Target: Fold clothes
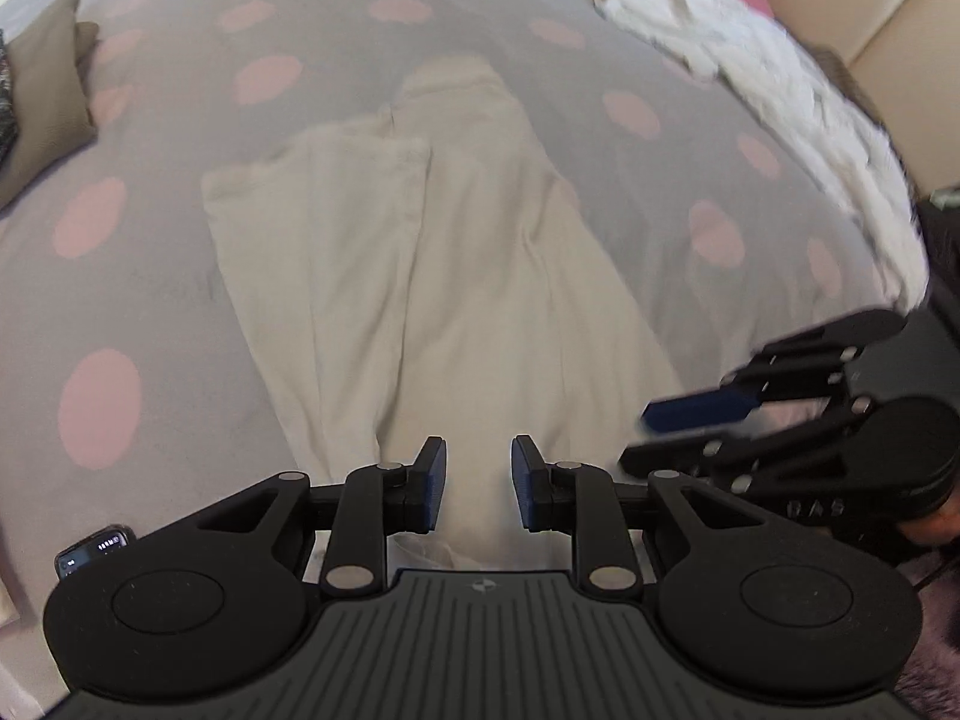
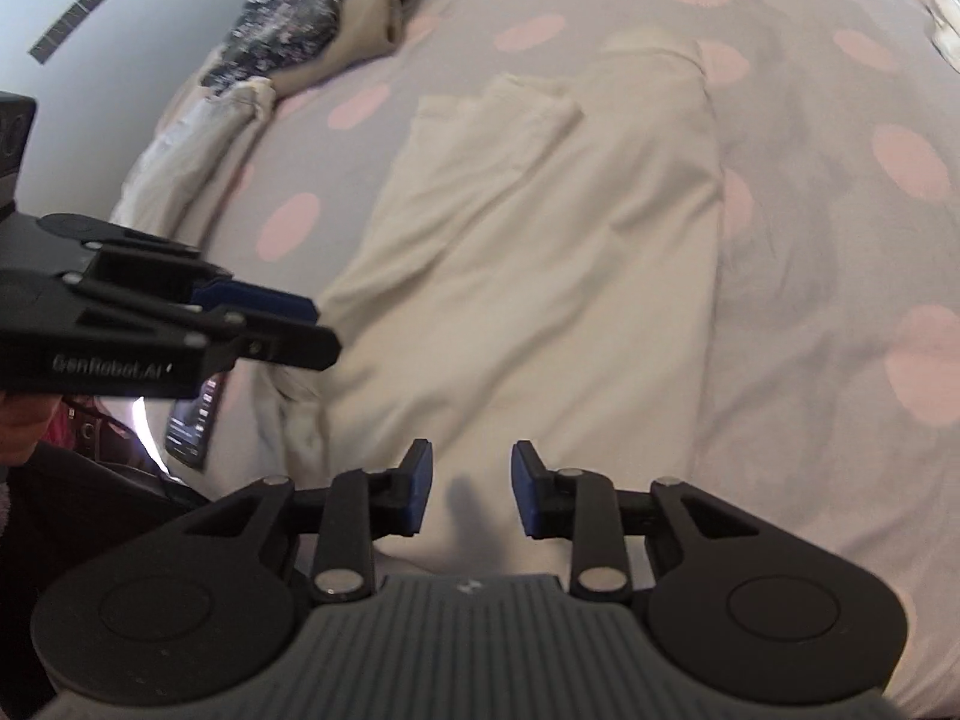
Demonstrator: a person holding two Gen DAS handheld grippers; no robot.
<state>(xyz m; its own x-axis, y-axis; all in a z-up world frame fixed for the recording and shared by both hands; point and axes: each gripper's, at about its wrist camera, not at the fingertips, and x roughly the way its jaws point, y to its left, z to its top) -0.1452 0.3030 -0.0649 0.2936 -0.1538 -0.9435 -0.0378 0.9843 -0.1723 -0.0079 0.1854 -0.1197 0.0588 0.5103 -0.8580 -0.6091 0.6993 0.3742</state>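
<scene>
A cream garment [image 1: 432, 276] lies flat on the grey bedspread with pink dots [image 1: 150, 252], one sleeve folded in over its left side. It also shows in the right wrist view [image 2: 540, 252]. My left gripper [image 1: 478, 483] is open and empty, hovering over the garment's near edge. My right gripper [image 2: 471, 489] is open and empty above the near edge too, to the right of the left one. The right gripper shows from the side in the left wrist view [image 1: 678, 426]. The left gripper shows from the side in the right wrist view [image 2: 312, 324].
A white fluffy blanket [image 1: 750, 72] lies at the bed's far right by a beige headboard [image 1: 870, 12]. A tan folded pile [image 1: 42, 102] and a dark speckled garment [image 2: 288, 30] lie at the far left. A phone [image 2: 195, 420] lies at the near left edge.
</scene>
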